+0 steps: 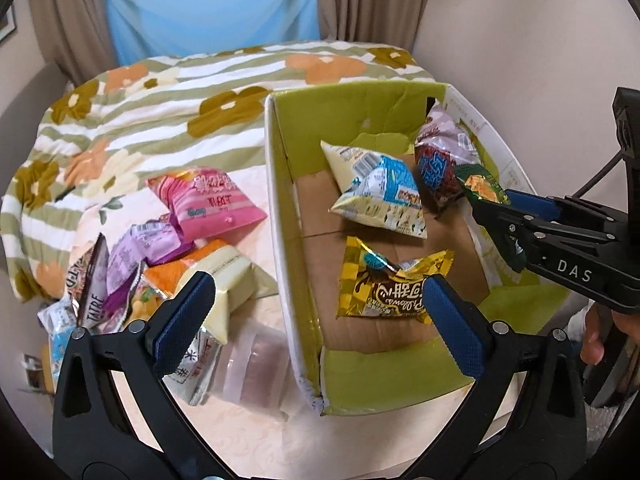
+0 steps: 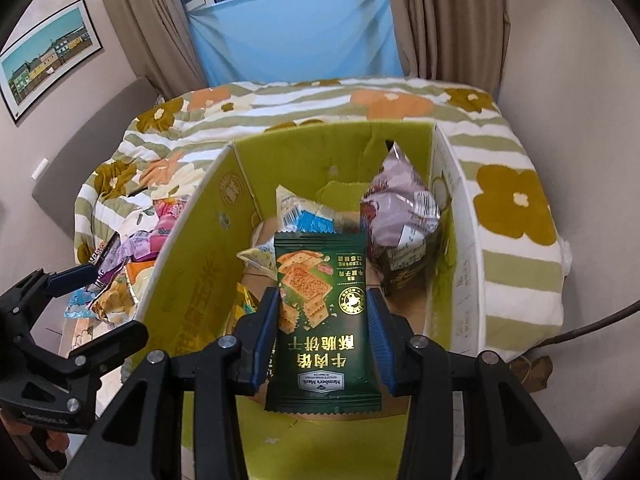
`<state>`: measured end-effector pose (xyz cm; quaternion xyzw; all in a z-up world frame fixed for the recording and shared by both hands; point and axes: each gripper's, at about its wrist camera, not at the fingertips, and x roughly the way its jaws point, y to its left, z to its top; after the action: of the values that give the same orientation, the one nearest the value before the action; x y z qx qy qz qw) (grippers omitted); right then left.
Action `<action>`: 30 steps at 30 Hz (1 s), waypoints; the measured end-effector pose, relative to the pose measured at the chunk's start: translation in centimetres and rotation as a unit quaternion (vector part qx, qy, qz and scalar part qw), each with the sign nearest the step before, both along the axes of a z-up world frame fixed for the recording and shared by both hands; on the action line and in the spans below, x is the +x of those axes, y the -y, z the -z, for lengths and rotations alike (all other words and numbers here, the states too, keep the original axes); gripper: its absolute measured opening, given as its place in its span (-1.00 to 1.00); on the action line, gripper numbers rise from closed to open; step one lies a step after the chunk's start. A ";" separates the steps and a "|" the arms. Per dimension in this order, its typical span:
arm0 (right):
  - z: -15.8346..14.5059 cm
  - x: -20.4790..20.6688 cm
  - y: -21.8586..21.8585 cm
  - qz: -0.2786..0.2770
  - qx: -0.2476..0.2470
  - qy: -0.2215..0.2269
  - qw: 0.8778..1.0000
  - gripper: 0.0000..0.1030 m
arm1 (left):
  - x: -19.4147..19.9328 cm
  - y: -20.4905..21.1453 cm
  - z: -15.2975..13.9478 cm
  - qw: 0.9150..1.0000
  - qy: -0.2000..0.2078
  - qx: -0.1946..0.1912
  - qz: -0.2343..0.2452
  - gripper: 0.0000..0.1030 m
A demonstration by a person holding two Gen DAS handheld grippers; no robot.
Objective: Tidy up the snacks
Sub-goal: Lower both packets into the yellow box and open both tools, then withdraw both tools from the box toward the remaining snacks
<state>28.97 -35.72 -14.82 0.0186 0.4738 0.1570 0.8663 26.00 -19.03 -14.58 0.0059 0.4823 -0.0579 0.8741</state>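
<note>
Left tool [image 1: 316, 312] wide open, right tool [image 2: 323, 332] clamped

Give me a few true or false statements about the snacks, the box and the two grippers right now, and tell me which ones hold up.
1. The right gripper holds a dark green cracker packet over the box. True.
2. The left gripper is clamped on the gold packet. False: its jaws are wide open and empty, and the gold packet lies on the box floor.
3. The pink packet is inside the box. False: it lies outside, on the table left of the box.
4. A blue and white packet lies inside the box. True.
5. The box is full to the rim. False: much of its cardboard floor shows.
</note>
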 end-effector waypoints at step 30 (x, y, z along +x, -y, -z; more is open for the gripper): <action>-4.6 -6.1 -0.7 -0.009 0.005 0.080 0.997 0.99 | -6.8 -4.8 -5.2 0.997 0.067 -0.005 -0.042 0.99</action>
<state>22.90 -35.00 -10.19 0.0063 0.4022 0.1683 0.8999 19.19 -14.18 -9.41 -0.0150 0.4220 -0.0234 0.9062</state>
